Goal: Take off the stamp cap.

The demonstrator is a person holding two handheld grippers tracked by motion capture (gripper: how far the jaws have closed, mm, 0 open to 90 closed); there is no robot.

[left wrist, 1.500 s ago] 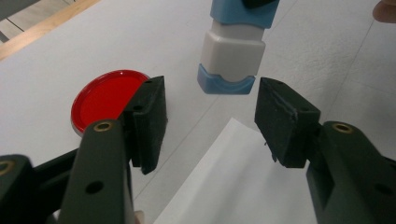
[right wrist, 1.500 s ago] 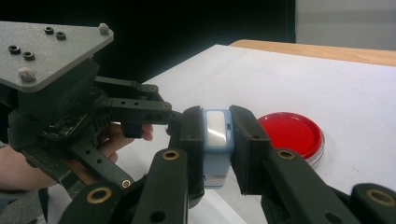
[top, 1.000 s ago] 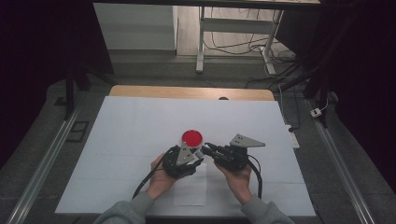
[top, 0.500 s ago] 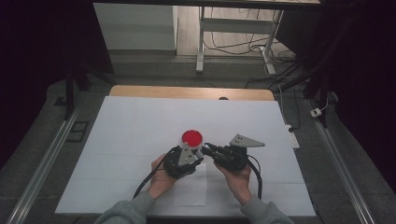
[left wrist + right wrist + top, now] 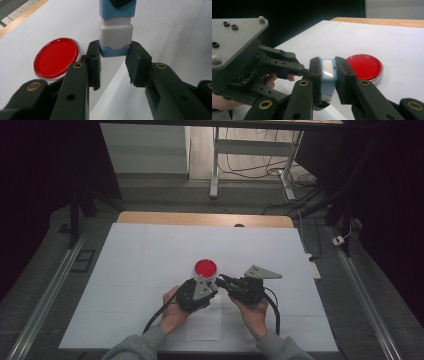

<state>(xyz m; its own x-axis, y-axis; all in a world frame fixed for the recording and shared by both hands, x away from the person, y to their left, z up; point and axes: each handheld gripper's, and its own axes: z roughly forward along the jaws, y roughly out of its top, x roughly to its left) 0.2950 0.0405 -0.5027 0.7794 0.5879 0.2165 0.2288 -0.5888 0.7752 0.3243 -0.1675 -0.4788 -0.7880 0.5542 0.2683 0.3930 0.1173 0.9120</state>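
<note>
**Blue-and-grey block gripped at both ends beside a red dish**

A small blue-and-grey block (image 5: 115,30) is held between the two sets of tongs, above the white surface (image 5: 140,255), near the person's edge of it. In the left gripper view, the rounded blue end of the block is seen pinched between the pads of the left tongs (image 5: 113,66), whose jaws have just been closing onto it; the pads are pressed against its two sides. Above that blue end a pale grey section is seen, then a further blue section, where a black jaw tip of the other tongs is set.

In the right gripper view, the block (image 5: 327,75) is clamped between the pads of the right tongs (image 5: 328,80), with its grey face turned towards the camera and its blue body sunk between the jaws. The left tongs, with their grey three-cornered plate (image 5: 234,40), are seen at the left of that view, their jaw tips reaching to the block.

A round red dish (image 5: 205,268) with a clear rim is lying flat on the surface, just beyond the tongs and close beside the block. In the high view, the two tongs are held tip to tip, a hand (image 5: 172,312) behind each.
</note>
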